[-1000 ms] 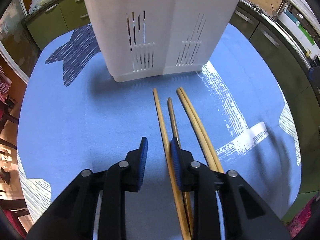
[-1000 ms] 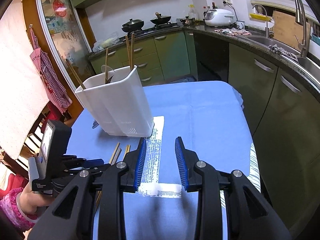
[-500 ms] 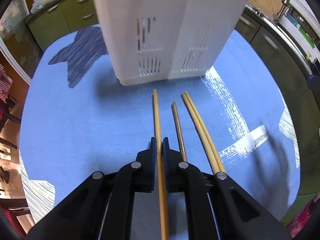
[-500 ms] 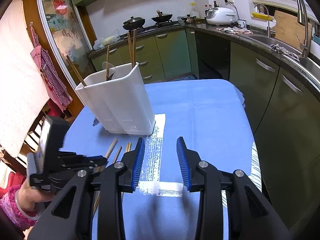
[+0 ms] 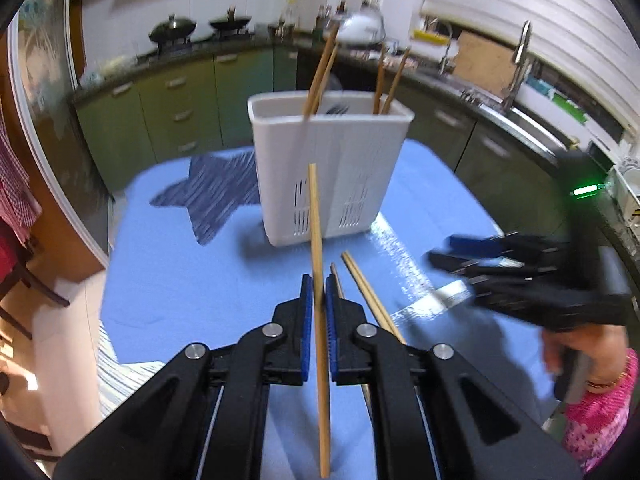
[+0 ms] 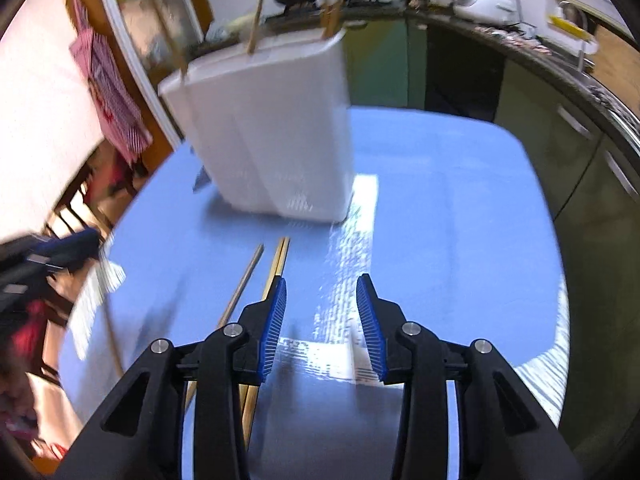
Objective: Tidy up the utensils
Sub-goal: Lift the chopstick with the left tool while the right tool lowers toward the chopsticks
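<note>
My left gripper (image 5: 319, 288) is shut on a light wooden chopstick (image 5: 316, 232) and holds it lifted above the blue tablecloth (image 5: 192, 280), pointing at the white utensil holder (image 5: 332, 176). The holder has several chopsticks (image 5: 320, 72) standing in it. A dark chopstick (image 5: 335, 276) and a pair of light chopsticks (image 5: 364, 288) lie on the cloth. My right gripper (image 6: 321, 292) is open and empty, low over the cloth; the pair (image 6: 278, 264) and the dark chopstick (image 6: 244, 280) lie just left of it, in front of the holder (image 6: 272, 132).
The right gripper also shows at the right of the left wrist view (image 5: 520, 276). Green kitchen cabinets (image 5: 180, 112) and a sink counter (image 5: 520, 112) surround the table. A wooden chair (image 6: 80, 200) stands beyond the table's left edge (image 6: 132, 216).
My left gripper closed on the light chopstick and lifted it off the cloth, tilting up. My right gripper moved down and forward toward the chopsticks left on the cloth.
</note>
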{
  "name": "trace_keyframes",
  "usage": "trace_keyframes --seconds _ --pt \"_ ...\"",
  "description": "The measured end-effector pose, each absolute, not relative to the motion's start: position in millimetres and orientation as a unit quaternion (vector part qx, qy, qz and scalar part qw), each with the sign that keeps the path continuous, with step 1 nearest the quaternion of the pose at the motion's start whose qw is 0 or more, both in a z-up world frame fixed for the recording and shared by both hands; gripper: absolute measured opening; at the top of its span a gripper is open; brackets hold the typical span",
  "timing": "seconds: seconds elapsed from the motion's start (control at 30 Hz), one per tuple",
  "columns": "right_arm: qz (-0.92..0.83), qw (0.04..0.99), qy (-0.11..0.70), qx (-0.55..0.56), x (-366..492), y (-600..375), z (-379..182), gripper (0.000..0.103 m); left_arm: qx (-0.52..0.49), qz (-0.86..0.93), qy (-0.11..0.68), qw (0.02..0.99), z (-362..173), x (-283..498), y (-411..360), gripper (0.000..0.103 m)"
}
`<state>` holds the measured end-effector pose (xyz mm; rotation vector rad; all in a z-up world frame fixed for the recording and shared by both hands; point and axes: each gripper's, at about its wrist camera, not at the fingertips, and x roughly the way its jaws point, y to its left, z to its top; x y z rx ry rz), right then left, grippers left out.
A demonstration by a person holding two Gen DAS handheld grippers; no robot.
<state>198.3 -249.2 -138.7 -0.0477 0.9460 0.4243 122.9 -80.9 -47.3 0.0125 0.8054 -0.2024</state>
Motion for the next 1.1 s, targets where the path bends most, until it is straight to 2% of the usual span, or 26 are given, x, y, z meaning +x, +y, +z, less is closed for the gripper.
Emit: trace_keyframes --seconds 0.33,1.1 --pt "0.183 0.861 0.467 -0.08 209 -209 -178 0.037 0.023 -0.099 0.332 0.938 -27 83 -71 0.006" --pt "0.175 0.854 0.47 -0.136 209 -180 -189 0.038 0.021 -0.105 0.328 0.939 -25 74 -66 0.007"
